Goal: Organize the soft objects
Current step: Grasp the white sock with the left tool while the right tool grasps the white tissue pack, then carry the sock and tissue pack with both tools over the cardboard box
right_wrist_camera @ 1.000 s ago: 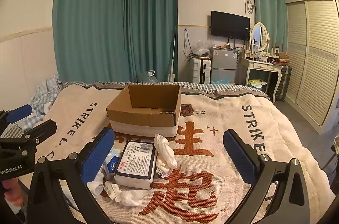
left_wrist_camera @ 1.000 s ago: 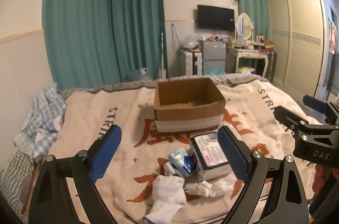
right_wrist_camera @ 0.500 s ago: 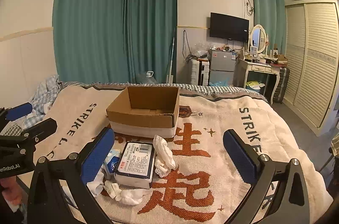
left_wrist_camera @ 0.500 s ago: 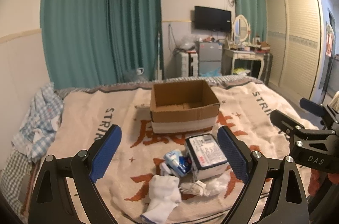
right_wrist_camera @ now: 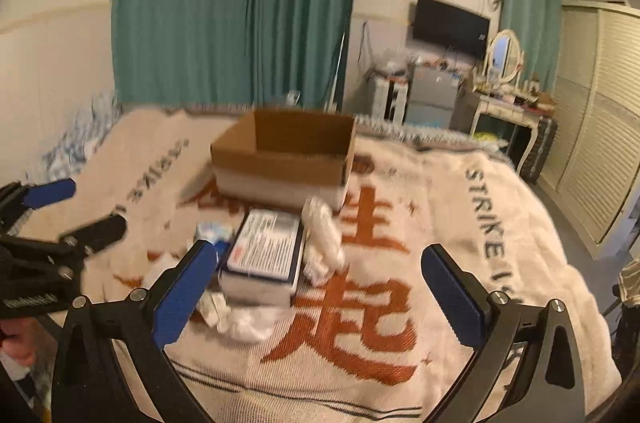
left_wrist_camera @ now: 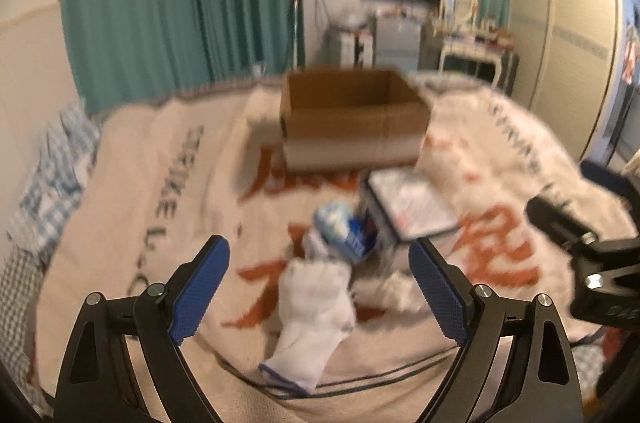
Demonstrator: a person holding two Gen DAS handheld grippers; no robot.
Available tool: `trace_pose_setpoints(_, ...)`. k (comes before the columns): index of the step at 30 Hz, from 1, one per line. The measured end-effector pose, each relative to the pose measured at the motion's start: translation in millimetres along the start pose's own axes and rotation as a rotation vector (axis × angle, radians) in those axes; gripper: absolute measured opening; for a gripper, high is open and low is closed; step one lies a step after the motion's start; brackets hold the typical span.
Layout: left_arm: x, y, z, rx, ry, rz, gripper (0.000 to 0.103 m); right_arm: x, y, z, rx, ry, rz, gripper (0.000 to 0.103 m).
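An open cardboard box (left_wrist_camera: 352, 119) stands on the bed, also in the right wrist view (right_wrist_camera: 284, 159). In front of it lie a white sock (left_wrist_camera: 312, 319), a blue-white tissue pack (left_wrist_camera: 344, 231), a flat wipes pack (left_wrist_camera: 412, 203) (right_wrist_camera: 264, 255), crumpled white cloth (left_wrist_camera: 396, 291) (right_wrist_camera: 240, 319) and a rolled white cloth (right_wrist_camera: 322, 239). My left gripper (left_wrist_camera: 320, 287) is open, hovering just above the sock. My right gripper (right_wrist_camera: 320, 287) is open and empty above the wipes pack and the blanket. Both views are motion-blurred.
The bed carries a cream blanket (right_wrist_camera: 460, 223) with orange characters. Plaid bedding (left_wrist_camera: 52, 183) lies at the left edge. Teal curtains (right_wrist_camera: 240, 3), a dressing table (right_wrist_camera: 512, 107) and a wardrobe (right_wrist_camera: 600, 123) stand beyond the bed.
Both grippers have tilted down and moved forward toward the pile; the sock now sits between the left gripper's fingers in view. Both stay open.
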State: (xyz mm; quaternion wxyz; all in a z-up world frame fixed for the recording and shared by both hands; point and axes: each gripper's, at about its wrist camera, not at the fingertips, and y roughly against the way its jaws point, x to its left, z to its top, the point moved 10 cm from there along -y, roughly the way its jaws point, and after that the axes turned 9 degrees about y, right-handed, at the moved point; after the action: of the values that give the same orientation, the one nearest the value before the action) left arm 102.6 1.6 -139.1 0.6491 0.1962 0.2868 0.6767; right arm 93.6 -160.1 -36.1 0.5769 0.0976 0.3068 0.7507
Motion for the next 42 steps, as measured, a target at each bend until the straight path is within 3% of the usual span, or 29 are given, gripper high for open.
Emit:
trace_pose_setpoints(2,6.0,-23.3,-18.1,0.056,0.011,0.010,0.091,9.2,-17.5,-10.0,0.036,0.014,0.018,0.103)
trace_pose_setpoints(4,10.5,-43.2,-34.7,0.116,0.021,0.011,0.081,20.2,-34.4,-18.9,0.068,0.017,0.052,0.099)
trace_pose_setpoints(7,16.5,-63.2,-51.6,0.185,0.037,0.018,0.078,36.3,-60.8,-28.7,0.110,0.009,0.107,0.098)
trace_pose_setpoints(10,17.6,-77.8,-60.5,0.244,0.078,-0.025,0.068,47.6,-84.3,-32.7,0.138,-0.009,0.148,0.093)
trace_pose_setpoints(15,8.7,-85.4,-64.0,0.269,0.063,-0.067,0.067,57.3,-112.4,-34.2,0.172,-0.044,0.188,0.092)
trace_pose_setpoints(17,6.5,-86.6,-65.7,0.264,0.042,-0.059,0.067,61.0,-124.6,-37.8,0.192,-0.054,0.199,0.087)
trace_pose_setpoints(22,6.3,-90.4,-66.8,0.272,0.040,-0.063,0.061,63.2,-138.9,-42.6,0.217,-0.039,0.169,0.084)
trace_pose_setpoints(25,6.7,-91.5,-64.8,0.271,0.038,-0.077,0.056,61.5,-138.8,-41.8,0.214,-0.040,0.153,0.076)
trace_pose_setpoints(28,7.3,-90.2,-61.5,0.267,0.035,-0.080,0.050,61.0,-128.9,-37.3,0.187,-0.036,0.147,0.057)
trace_pose_setpoints(36,-4.8,-51.2,-44.1,0.199,0.017,-0.110,0.047,55.9,-81.2,-10.3,0.089,-0.041,0.156,0.052)
trace_pose_setpoints(42,-5.3,-10.1,-8.7,0.110,0.024,-0.106,0.047,45.2,-30.5,20.3,-0.001,-0.070,0.186,0.052)
